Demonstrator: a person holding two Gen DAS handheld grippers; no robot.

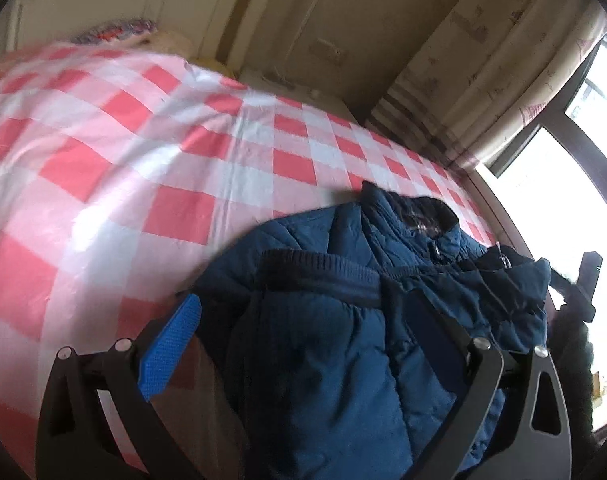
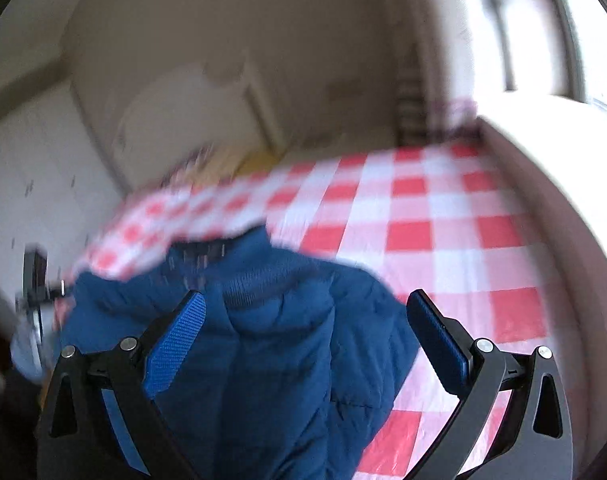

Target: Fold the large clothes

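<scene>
A dark blue quilted jacket (image 1: 343, 300) lies bunched on a bed with a red and white checked sheet (image 1: 143, 140). Its ribbed dark cuff or hem runs across the middle. My left gripper (image 1: 299, 320) is open, its fingers spread wide over the jacket; the right finger is partly hidden by fabric. In the right wrist view the same jacket (image 2: 263, 340) lies between the fingers of my right gripper (image 2: 307, 320), which is open and wide. The view is motion blurred. The other gripper (image 2: 35, 280) shows at the far left edge.
The checked sheet (image 2: 423, 240) covers the bed beyond the jacket. A window (image 1: 575, 160) and patterned curtain (image 1: 483, 60) stand at the right. Pale wardrobe doors (image 2: 183, 100) are behind the bed. A bed frame or ledge (image 2: 563, 180) runs along the right.
</scene>
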